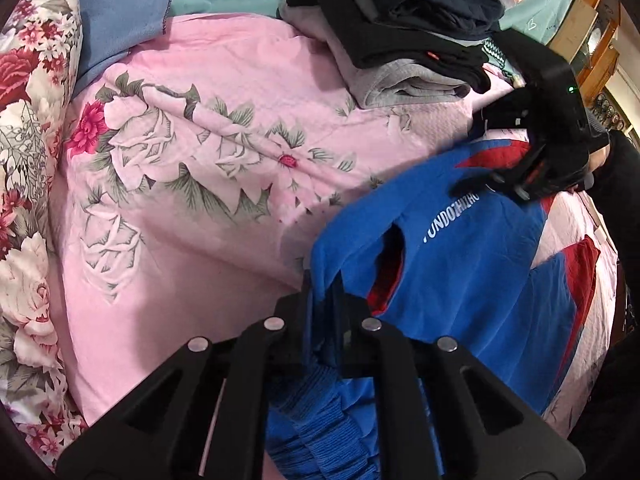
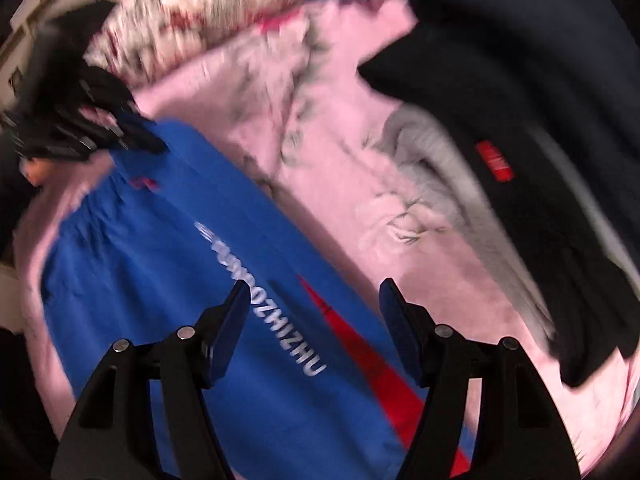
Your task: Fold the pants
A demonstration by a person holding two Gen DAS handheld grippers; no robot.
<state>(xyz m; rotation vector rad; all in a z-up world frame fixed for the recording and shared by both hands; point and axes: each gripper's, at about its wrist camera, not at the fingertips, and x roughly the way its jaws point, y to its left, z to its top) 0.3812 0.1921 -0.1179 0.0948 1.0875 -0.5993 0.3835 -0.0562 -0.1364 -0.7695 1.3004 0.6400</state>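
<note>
Blue pants [image 1: 460,280] with red panels and white lettering lie on a pink floral bedspread [image 1: 192,200]. My left gripper [image 1: 324,292] is shut on the pants' ribbed blue edge and holds it lifted. My right gripper [image 2: 312,300] is open and empty, hovering over the lettered part of the pants [image 2: 168,280]. The right gripper also shows in the left wrist view [image 1: 520,180], above the far end of the pants. The left gripper shows in the right wrist view [image 2: 120,136], blurred, at the pants' far corner.
A stack of folded black, navy and grey clothes [image 1: 400,36] sits at the back of the bed and shows in the right wrist view [image 2: 520,160]. A floral pillow [image 1: 28,160] lies at the left. A blue cloth [image 1: 120,12] lies behind. Wooden furniture [image 1: 592,40] stands at far right.
</note>
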